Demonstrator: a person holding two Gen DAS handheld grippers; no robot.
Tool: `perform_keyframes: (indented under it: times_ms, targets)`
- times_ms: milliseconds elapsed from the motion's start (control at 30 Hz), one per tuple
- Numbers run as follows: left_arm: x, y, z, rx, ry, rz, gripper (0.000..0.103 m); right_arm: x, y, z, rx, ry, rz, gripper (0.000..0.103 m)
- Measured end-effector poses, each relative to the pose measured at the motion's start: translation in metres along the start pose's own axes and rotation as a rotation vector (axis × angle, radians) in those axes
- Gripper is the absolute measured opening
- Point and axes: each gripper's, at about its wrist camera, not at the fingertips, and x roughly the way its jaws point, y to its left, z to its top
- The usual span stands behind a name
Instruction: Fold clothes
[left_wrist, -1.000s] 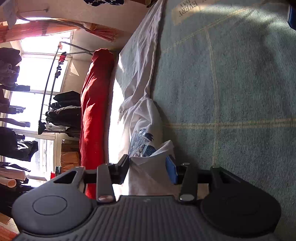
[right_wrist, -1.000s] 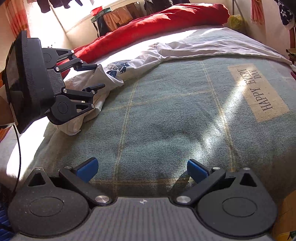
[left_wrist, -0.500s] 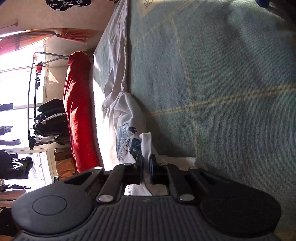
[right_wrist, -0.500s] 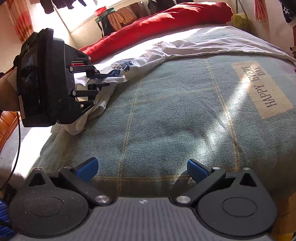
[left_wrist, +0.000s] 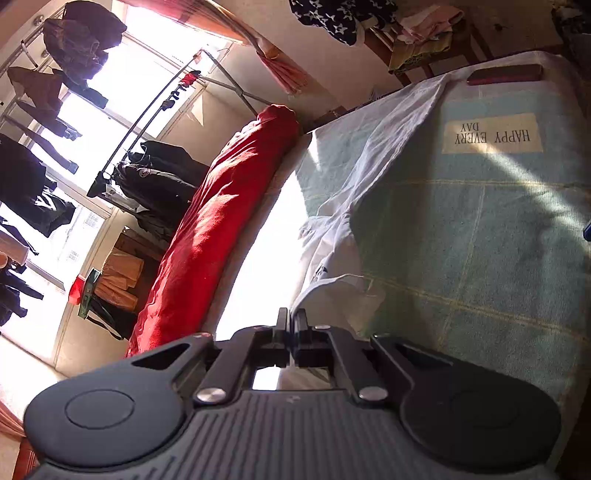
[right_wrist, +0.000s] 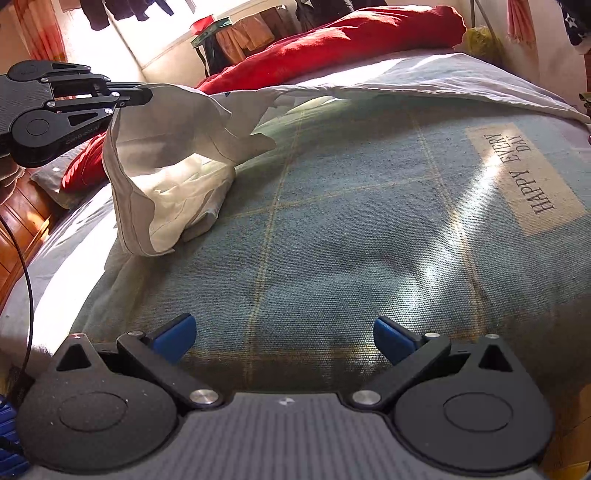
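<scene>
Above the bed (right_wrist: 369, 229), left gripper (right_wrist: 146, 95) jaws clench the white shirt (right_wrist: 173, 162); right gripper (right_wrist: 284, 336) jaws gape, empty.

You see: one white garment (right_wrist: 166, 177), one green checked blanket (right_wrist: 351, 240), one red rolled quilt (left_wrist: 221, 221), two grippers – left (right_wrist: 142, 96), right (right_wrist: 284, 334).

Blanket (right_wrist: 332, 229) open mid-bed; white garment (right_wrist: 166, 177), red duvet (right_wrist: 332, 40) block far side.

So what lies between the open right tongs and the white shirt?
Only bare blue-green blanket, shown in the right wrist view, between the right tongs and the white shirt.
</scene>
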Motion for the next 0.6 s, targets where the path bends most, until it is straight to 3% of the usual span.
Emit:
perform_keyframes:
  times_ms: [133, 267, 467, 600]
  targets:
    - [-0.032, -0.002, -0.004, -0.05, -0.068, -0.047, 0.0, 0.001, 0.0, 0.0, 0.002, 0.003, -0.003, 0.103]
    - [-0.049, 0.0, -0.014, -0.111, -0.088, -0.124, 0.0, 0.001, 0.002, 0.0, 0.003, 0.004, -0.002, 0.103]
    - [-0.05, -0.044, -0.039, -0.005, -0.025, -0.253, 0.0, 0.003, 0.007, -0.001, -0.011, 0.015, -0.001, 0.103]
    - [-0.048, -0.078, -0.048, 0.08, 0.015, -0.269, 0.003, 0.002, 0.007, 0.0, -0.009, 0.019, -0.008, 0.103]
